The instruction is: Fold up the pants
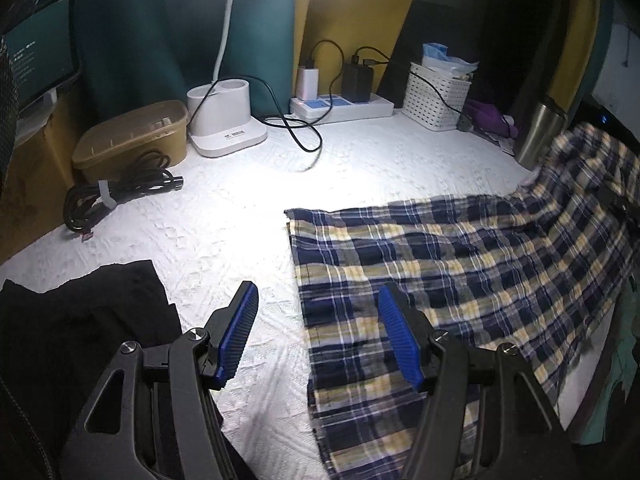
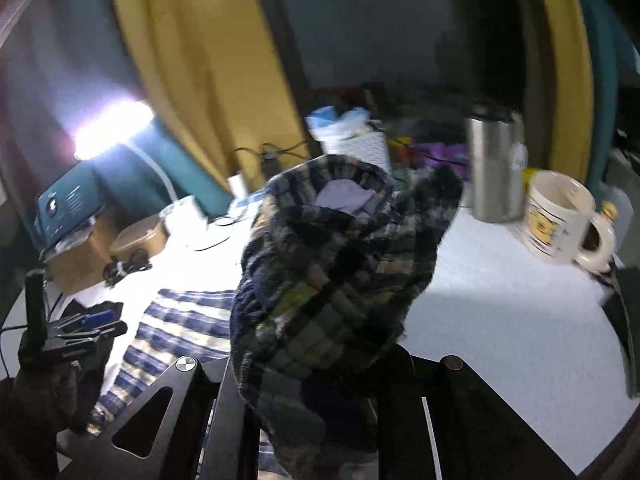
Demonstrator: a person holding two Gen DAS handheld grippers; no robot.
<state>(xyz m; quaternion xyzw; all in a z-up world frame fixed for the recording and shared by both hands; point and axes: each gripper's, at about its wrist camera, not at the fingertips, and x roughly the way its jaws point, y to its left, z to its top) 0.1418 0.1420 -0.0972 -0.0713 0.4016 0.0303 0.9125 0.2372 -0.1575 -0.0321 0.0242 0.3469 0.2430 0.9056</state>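
Navy, white and yellow plaid pants (image 1: 448, 280) lie spread on the white textured table (image 1: 240, 220), their right end lifted up at the far right. My left gripper (image 1: 318, 334) is open, its blue pads (image 1: 240, 336) straddling the pants' left hem just above the cloth. In the right wrist view a bunched waist end of the pants (image 2: 332, 280) fills the middle and hides my right gripper's (image 2: 320, 392) fingertips; it is shut on that cloth and holds it above the table. The left gripper (image 2: 80, 332) shows at the left there.
A black garment (image 1: 72, 332) lies at the near left. At the back stand a brown lidded box (image 1: 132, 140), coiled black cable (image 1: 116, 196), white lamp base (image 1: 224, 120), power strip (image 1: 340, 106) and white basket (image 1: 436, 96). A steel tumbler (image 2: 496, 164) and mug (image 2: 560, 216) stand right.
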